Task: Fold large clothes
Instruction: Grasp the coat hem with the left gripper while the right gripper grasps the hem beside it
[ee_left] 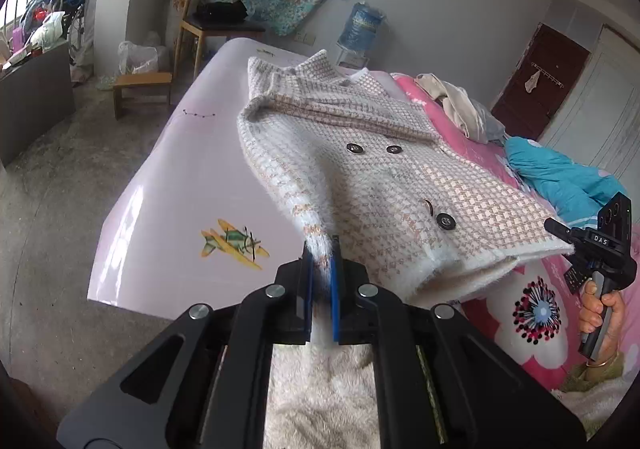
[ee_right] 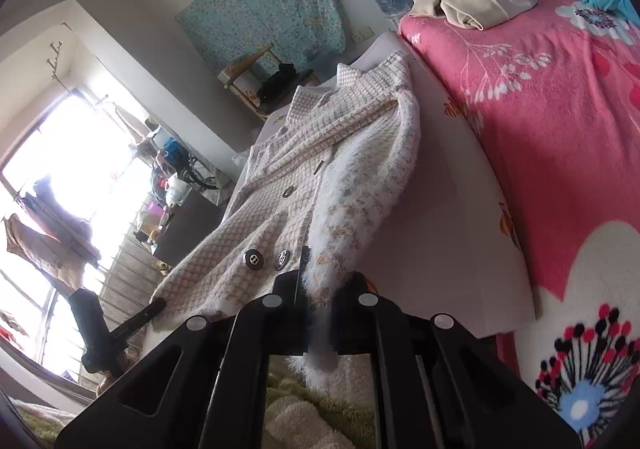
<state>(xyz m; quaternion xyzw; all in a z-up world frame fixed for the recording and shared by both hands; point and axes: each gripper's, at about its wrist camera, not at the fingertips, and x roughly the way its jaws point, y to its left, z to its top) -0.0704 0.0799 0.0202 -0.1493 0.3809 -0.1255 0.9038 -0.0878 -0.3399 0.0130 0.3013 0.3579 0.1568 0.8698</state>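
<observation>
A fuzzy white-and-beige checked coat [ee_left: 360, 153] with dark buttons lies front up on a pale lilac sheet [ee_left: 180, 177]; its collar points away from me. My left gripper [ee_left: 322, 253] is shut on the near left corner of the hem, with white fluff pinched between the blue pads. At the right edge, a hand holds my right gripper [ee_left: 556, 228] against the hem's other corner. In the right wrist view the coat [ee_right: 280, 177] has its hem lifted off the sheet, and the right gripper [ee_right: 318, 289] is shut on its fluffy edge. The left gripper [ee_right: 154, 309] holds the far corner.
A pink flowered blanket [ee_left: 536, 309] covers the bed to the right, with a blue garment [ee_left: 560, 177] and a cream clothes pile [ee_left: 452, 97] on it. Beyond the sheet stand a wooden chair [ee_left: 216, 21], a low stool [ee_left: 140, 85] and a water bottle [ee_left: 360, 25].
</observation>
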